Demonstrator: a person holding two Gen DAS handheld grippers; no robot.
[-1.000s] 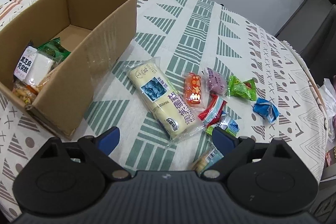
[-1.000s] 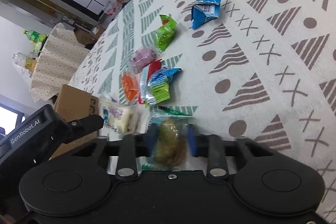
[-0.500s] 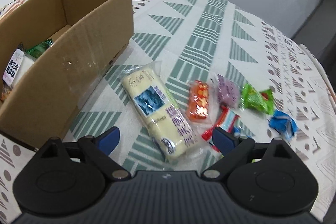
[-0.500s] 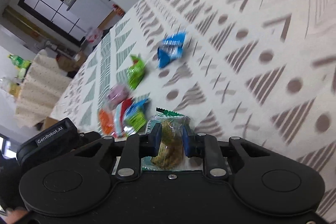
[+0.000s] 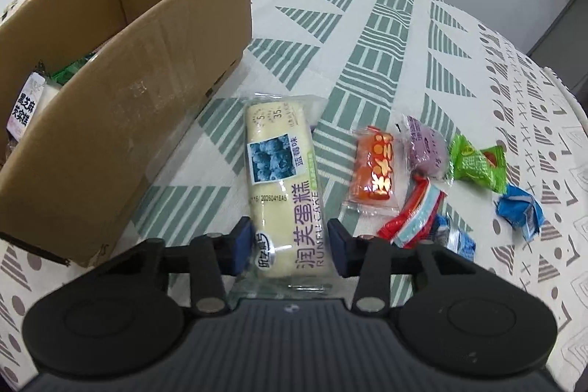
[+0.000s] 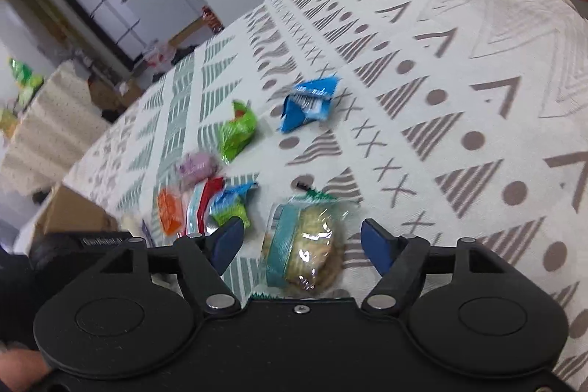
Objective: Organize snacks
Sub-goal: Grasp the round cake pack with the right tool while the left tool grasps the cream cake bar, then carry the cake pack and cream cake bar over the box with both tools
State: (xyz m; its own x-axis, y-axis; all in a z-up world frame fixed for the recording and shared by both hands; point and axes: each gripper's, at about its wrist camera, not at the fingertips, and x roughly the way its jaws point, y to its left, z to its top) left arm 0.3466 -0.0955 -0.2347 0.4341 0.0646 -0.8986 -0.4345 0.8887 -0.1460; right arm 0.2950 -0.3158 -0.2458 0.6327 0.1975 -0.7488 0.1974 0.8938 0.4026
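Observation:
My left gripper (image 5: 290, 245) is shut on the near end of a long cream cake packet (image 5: 283, 186) that lies on the patterned tablecloth beside an open cardboard box (image 5: 121, 90). The box holds several snack packets (image 5: 29, 98). My right gripper (image 6: 301, 245) is open, and a clear biscuit packet (image 6: 308, 245) lies on the cloth between its fingers. Loose snacks lie to the right of the cake: an orange one (image 5: 373, 168), a purple one (image 5: 424, 149), a green one (image 5: 476, 164), a blue one (image 5: 520, 208) and a red-and-blue one (image 5: 415, 212).
The same loose snacks show in the right wrist view, the green one (image 6: 237, 131) and the blue one (image 6: 308, 101) farthest out. The table edge (image 5: 566, 105) curves round at the right. The left gripper's body (image 6: 81, 245) sits at the left of the right wrist view.
My left gripper moved forward and closed on the cream cake packet. My right gripper opened and let go of the biscuit packet, which now lies on the cloth.

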